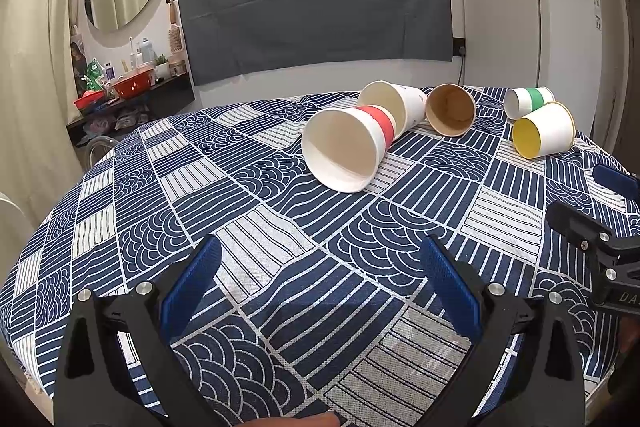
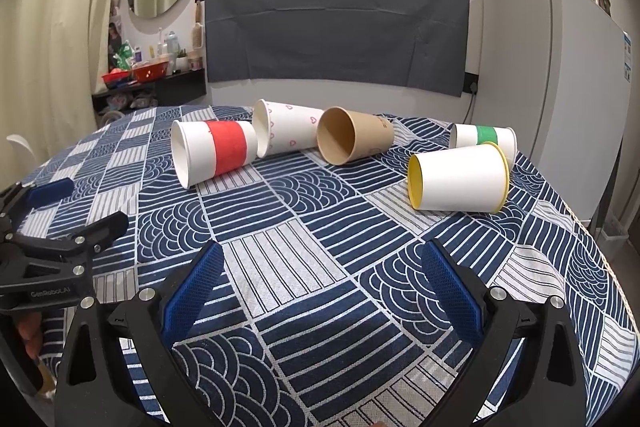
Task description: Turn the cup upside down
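Observation:
Several paper cups lie on their sides on the patterned table. A red-banded cup is nearest my left gripper, which is open and empty well in front of it. Behind it lie a white cup with hearts and a brown cup. A yellow-lined cup and a green-banded cup lie to the right. My right gripper is open and empty, short of the yellow-lined cup.
The blue-and-white tablecloth covers a round table. A white fridge stands at the back right. A dark shelf with bowls is at the back left. Each gripper shows at the other view's edge.

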Demonstrator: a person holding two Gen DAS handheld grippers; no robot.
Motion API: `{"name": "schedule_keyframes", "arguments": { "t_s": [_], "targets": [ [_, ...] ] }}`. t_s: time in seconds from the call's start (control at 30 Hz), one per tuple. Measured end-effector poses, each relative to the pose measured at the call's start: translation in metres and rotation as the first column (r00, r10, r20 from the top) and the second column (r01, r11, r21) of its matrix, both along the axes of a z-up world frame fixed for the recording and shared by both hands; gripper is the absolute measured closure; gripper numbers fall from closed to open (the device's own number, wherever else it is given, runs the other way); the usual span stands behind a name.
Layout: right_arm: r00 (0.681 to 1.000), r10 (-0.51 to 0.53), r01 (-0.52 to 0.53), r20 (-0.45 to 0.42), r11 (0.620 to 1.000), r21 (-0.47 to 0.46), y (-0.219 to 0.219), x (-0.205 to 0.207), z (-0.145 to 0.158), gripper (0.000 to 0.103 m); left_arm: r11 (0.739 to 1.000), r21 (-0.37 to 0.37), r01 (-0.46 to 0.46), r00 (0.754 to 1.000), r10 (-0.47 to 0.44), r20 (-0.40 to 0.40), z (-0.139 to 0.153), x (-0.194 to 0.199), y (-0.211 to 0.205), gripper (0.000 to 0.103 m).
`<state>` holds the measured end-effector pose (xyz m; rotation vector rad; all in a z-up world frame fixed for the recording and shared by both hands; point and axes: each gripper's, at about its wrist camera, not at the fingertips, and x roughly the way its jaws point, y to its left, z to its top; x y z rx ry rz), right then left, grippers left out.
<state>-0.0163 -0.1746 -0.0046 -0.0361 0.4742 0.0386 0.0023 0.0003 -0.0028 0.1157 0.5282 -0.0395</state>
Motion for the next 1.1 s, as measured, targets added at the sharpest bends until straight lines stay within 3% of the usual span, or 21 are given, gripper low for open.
{"name": "schedule_keyframes", "arguments": {
  "t_s": [1.1],
  "targets": [
    [1.000, 0.007, -0.007, 0.004, 1.000, 0.004, 0.0004, -0.0001, -0.0003, 0.008, 1.000, 0.020, 0.004, 1.000, -0.004, 0.003, 0.0013, -0.0006, -0.0024, 0.006]
  ]
}}
